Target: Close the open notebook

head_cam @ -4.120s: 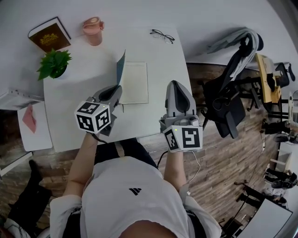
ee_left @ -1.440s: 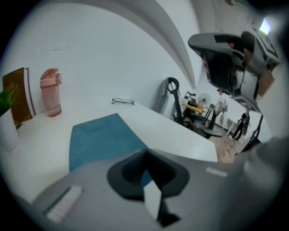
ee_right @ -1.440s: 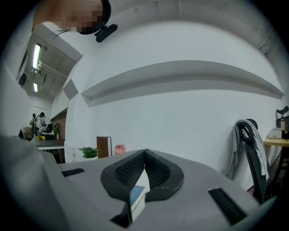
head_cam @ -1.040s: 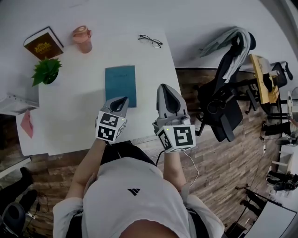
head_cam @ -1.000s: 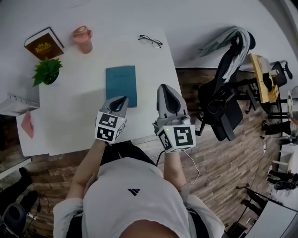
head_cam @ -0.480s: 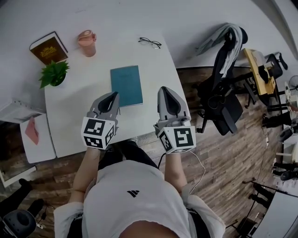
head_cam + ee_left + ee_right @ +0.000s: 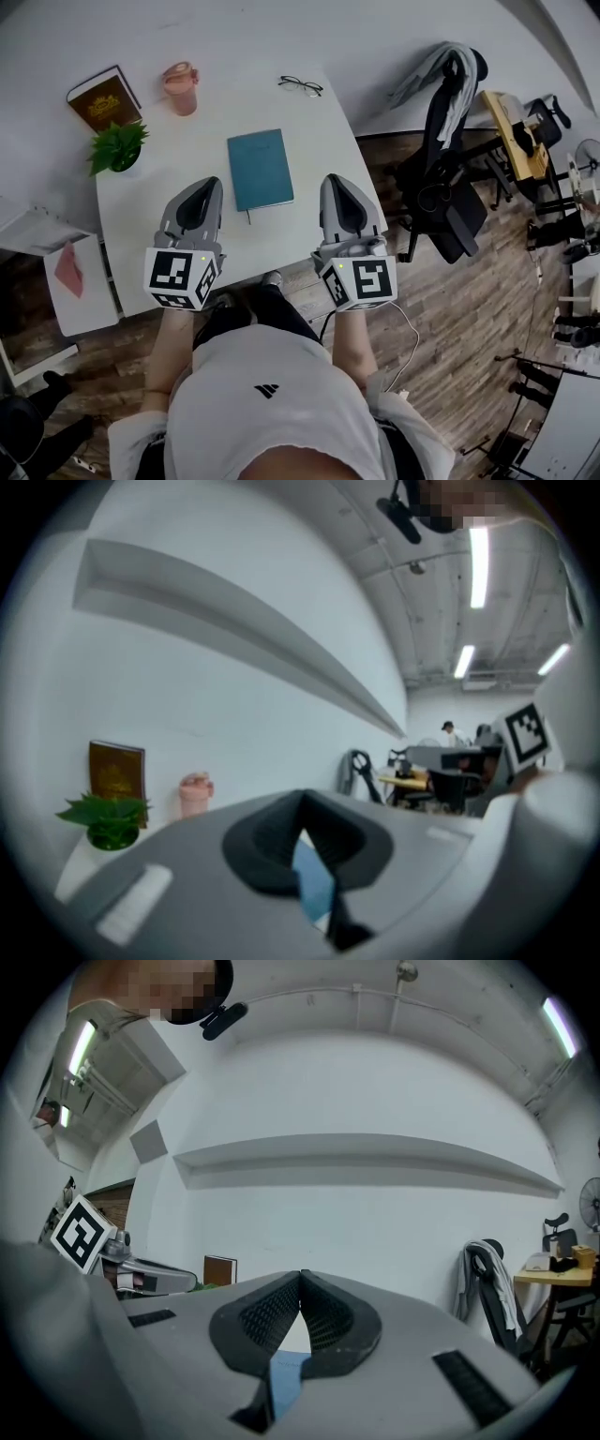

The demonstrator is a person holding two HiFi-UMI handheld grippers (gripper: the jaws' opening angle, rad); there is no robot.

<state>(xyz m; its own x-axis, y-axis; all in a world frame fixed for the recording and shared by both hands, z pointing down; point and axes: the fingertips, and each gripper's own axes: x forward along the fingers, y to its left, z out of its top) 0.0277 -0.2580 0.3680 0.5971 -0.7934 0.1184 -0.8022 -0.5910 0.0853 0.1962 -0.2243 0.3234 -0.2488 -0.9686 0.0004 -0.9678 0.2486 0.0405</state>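
Both tongs are clenched with nothing between them. In its own gripper view each pair of jaws meets at the tips, and only a sliver of blue shows through the gap lower down.

From the head view, the left tongs (image 7: 200, 185) hang over the front part of the table (image 7: 314, 131), left of the notebook (image 7: 260, 169). The right tongs (image 7: 340, 180) hang near the table's front right corner, just right of the notebook. Neither touches it.

The notebook lies shut and flat, teal cover up, slightly turned, with its long sides running away from the person. Its near short edge stops short of the table's front edge, and its right long edge leaves a strip of bare table before the right edge.

Bare surface lies open on the notebook's left, up to a potted plant (image 7: 119, 145) near the left edge. More lies open beyond its far edge, up to a pair of glasses (image 7: 301, 85) by the back edge. A pink cup (image 7: 180, 86) stands at the back left, well apart from the notebook, and a brown book (image 7: 103, 97) stands at the far left corner.

Right of the table, past a band of wood floor (image 7: 450, 309), a chair (image 7: 441, 202) with a jacket (image 7: 441, 66) over its back stands close. A lower white shelf (image 7: 80, 309) with a pink sheet (image 7: 68, 269) on it sits at the left.
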